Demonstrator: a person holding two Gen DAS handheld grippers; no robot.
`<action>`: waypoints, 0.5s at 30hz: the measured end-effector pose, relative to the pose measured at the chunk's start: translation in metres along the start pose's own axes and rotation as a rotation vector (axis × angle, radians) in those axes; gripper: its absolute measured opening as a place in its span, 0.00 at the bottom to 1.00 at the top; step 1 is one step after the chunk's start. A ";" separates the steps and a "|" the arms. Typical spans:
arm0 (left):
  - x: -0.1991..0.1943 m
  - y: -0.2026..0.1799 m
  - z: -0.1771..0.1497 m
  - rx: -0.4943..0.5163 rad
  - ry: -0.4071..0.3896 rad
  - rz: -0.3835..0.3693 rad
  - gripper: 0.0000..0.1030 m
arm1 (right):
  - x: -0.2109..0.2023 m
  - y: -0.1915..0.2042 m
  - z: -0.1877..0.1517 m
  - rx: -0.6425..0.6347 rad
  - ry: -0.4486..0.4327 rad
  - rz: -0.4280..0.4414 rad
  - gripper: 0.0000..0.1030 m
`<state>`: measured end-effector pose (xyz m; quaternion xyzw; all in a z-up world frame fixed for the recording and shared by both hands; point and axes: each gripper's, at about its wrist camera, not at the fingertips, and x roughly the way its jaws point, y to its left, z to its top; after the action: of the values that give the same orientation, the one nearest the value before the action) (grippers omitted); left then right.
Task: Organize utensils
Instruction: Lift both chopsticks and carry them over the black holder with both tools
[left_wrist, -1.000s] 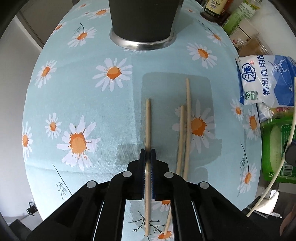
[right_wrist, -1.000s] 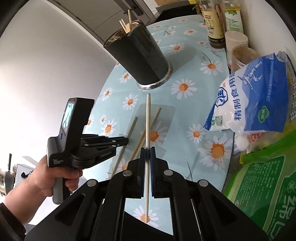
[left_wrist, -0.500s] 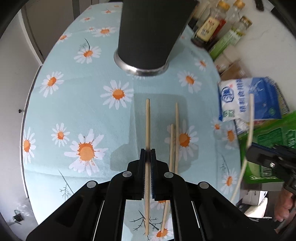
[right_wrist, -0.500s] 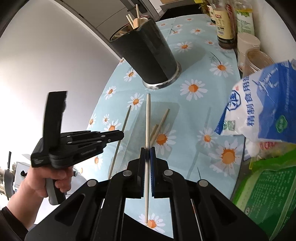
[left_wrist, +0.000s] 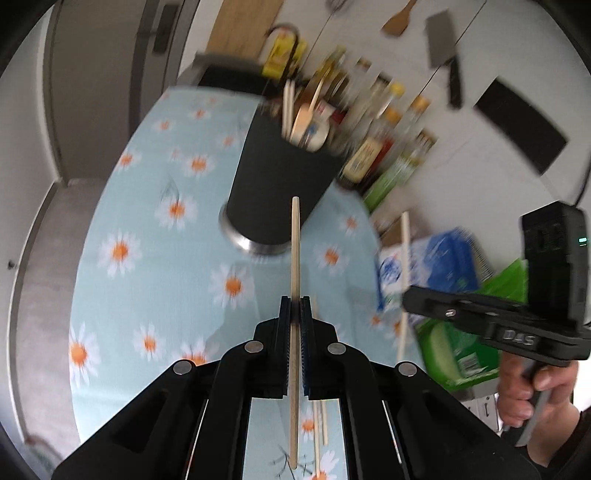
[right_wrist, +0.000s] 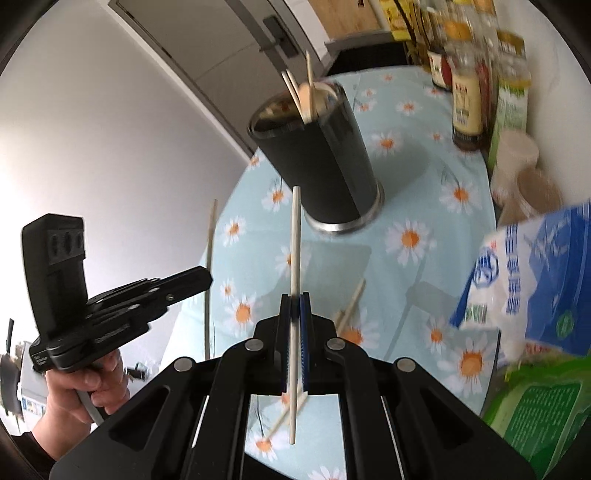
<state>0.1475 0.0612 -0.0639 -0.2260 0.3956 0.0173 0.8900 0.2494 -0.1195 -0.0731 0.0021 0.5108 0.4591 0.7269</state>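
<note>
Transport step: the left gripper (left_wrist: 294, 306) is clenched on a wooden chopstick (left_wrist: 295, 258), the right gripper (right_wrist: 294, 306) on a pale chopstick (right_wrist: 294, 258), both airborne near the black holder (right_wrist: 317, 162). Next, though blurred, each probably needs tipping into its mouth; two chopsticks (right_wrist: 349, 306) lie on the worktop (right_wrist: 406, 206).

A round table (right_wrist: 417, 184) wears a pale blue daisy cloth. On it stands a black holder (right_wrist: 321, 158) full of sticks, with two chopsticks (right_wrist: 349, 306) lying loose nearer the front. Bottles (right_wrist: 467, 96), a blue-white bag (right_wrist: 535, 273) and a green packet (right_wrist: 539, 402) crowd the wall side.
</note>
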 end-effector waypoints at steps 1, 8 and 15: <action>-0.004 0.001 0.005 0.012 -0.027 -0.013 0.04 | 0.000 0.002 0.004 0.003 -0.015 -0.002 0.05; -0.021 0.005 0.048 0.079 -0.179 -0.100 0.04 | -0.011 0.022 0.042 -0.015 -0.179 -0.003 0.05; -0.022 0.013 0.093 0.105 -0.285 -0.168 0.03 | -0.021 0.026 0.088 0.000 -0.334 0.012 0.06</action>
<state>0.1947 0.1148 0.0016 -0.2070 0.2453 -0.0461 0.9460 0.2962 -0.0776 -0.0037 0.0814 0.3830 0.4566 0.7988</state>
